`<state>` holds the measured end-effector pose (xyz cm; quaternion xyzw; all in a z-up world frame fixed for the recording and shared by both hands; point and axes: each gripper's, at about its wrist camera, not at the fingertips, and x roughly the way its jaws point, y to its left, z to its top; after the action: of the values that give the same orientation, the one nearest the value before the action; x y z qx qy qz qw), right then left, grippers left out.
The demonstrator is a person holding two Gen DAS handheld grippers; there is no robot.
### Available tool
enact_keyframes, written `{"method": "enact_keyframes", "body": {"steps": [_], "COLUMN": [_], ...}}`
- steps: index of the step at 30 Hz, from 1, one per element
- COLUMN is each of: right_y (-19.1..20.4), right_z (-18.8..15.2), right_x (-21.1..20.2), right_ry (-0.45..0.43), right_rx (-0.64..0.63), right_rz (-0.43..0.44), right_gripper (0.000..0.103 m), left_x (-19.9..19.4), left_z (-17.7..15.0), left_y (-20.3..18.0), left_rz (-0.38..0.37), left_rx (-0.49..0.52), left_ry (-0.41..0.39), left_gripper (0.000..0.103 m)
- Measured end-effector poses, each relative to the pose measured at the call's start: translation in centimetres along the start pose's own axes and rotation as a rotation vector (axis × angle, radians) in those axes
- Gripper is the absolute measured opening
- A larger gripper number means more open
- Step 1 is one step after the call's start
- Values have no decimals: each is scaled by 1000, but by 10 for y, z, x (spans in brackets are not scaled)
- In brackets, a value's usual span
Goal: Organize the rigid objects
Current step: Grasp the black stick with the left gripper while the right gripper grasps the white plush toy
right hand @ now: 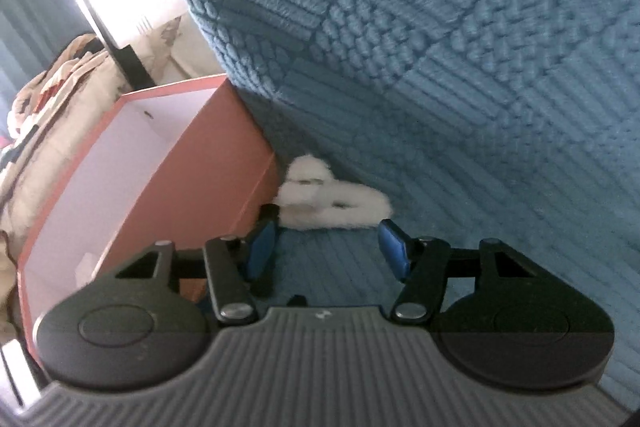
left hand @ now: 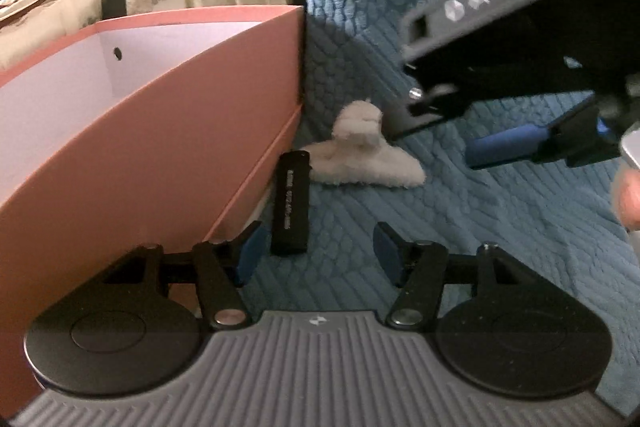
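We see a black rectangular bar point(left hand: 291, 203) lying flat on the blue textured blanket point(left hand: 500, 227), just beside the pink box point(left hand: 160, 115), with a white fuzzy clip point(left hand: 364, 151) close behind it. Our left gripper point(left hand: 320, 255) hovers low over the bar's near end, fingers apart, gripping nothing. Our right gripper point(right hand: 326, 251) faces the clip, its 2 fingers also apart and empty.

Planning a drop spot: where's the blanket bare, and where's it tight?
Bare: blanket right of the white fuzzy clip, below the right gripper. The pink box looks mostly empty. Tight: the box corner, where the black stick and clip lie close together, left gripper just before them.
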<state>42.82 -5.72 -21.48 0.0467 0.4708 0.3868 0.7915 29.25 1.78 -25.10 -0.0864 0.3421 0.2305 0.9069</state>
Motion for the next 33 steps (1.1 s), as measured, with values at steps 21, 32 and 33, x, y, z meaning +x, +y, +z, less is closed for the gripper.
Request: {"method": "enact_keyframes", "body": {"steps": [21,32,33], "right_y": [12,4,5], "right_z": [24,26,27], "right_x": [69,82,81], "right_ry": [49,74,71], "right_rx": [-126,-77,-81], "right_rz": [71,84,80], "right_gripper": [54,39,38], "left_x": [42,41,41], "left_z": [6,7,7], "left_y": [-13,-1,0], "left_rz": [149,132,128], "left_rx": [-35,-40,-41], "left_ry": [-8,-22,-22], "left_gripper": [47,26,26]}}
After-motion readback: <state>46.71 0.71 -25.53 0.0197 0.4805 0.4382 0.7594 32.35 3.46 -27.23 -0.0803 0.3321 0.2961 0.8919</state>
